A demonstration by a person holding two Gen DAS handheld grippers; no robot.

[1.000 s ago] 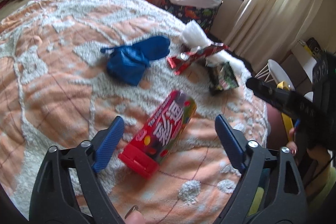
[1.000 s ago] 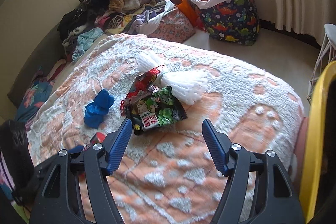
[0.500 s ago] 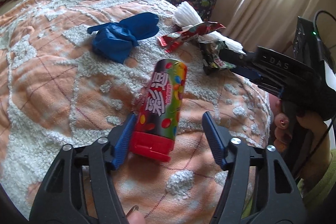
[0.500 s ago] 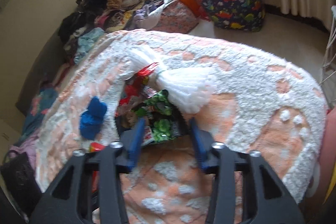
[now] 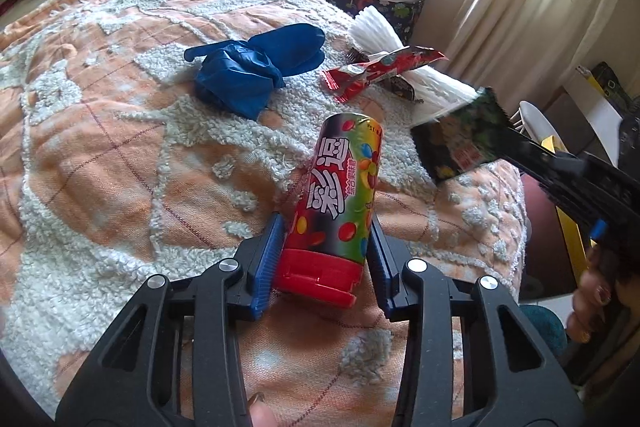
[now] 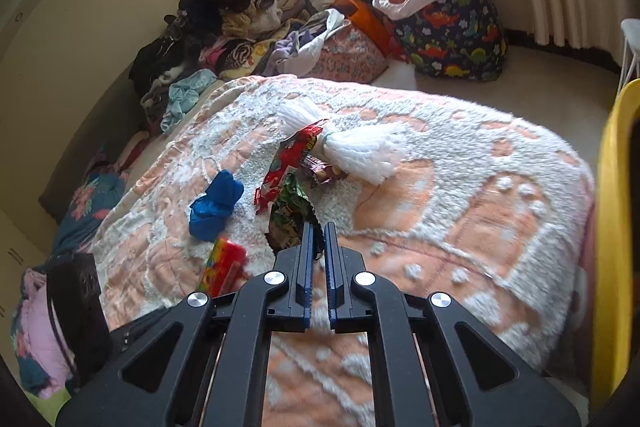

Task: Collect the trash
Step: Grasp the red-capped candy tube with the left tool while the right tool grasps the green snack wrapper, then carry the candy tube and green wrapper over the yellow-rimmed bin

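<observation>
A candy tube (image 5: 340,199) with a red cap lies on the peach and white bedspread (image 5: 120,167). My left gripper (image 5: 326,227) has both blue pads against its sides near the cap, and the jaws are closing. The tube (image 6: 224,267) also shows at the lower left of the right wrist view. My right gripper (image 6: 316,231) is shut on a crumpled green and black snack wrapper (image 6: 292,215). In the left wrist view that wrapper (image 5: 460,143) hangs just above the bed from the right gripper (image 5: 520,147). A blue glove (image 5: 256,75) and a red wrapper (image 5: 380,71) lie beyond.
A white tassel bundle (image 6: 360,151) and a brown wrapper (image 6: 320,169) lie by the red wrapper (image 6: 286,163). Piled clothes (image 6: 224,27) and a dinosaur-print bag (image 6: 452,35) stand past the bed. A yellow frame (image 6: 612,227) rises at the right. A person's hand (image 5: 596,303) holds the right gripper.
The left jaws have narrowed onto the candy tube, which has turned to point away from the camera. The right jaws have shut on the green wrapper and raised it off the bed.
</observation>
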